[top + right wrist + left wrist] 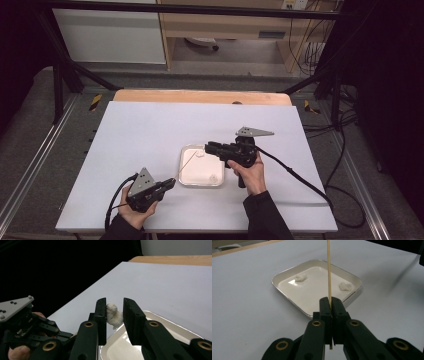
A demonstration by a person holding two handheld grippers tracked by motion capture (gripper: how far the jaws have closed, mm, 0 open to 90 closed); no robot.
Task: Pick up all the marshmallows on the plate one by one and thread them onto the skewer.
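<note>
My left gripper (329, 305) pinches a thin wooden skewer (328, 272) upright beside the white tray (287, 274), while my right gripper (114, 315) holds a soft white lump (113, 315) above it, which I judge could slip or crumble during spearing.

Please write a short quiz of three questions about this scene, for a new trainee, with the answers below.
1. True or false: the left gripper is shut on a thin wooden skewer.
2. How many white lumps lie in the square white tray, as the left gripper view shows it? A) none B) two C) five
3. What sits between the jaws of the right gripper, and where is it relative to the tray?

Key
1. True.
2. B: one lump to the left of the skewer, another to its right.
3. A white lump, gripped and held up above the tray's edge.
</note>
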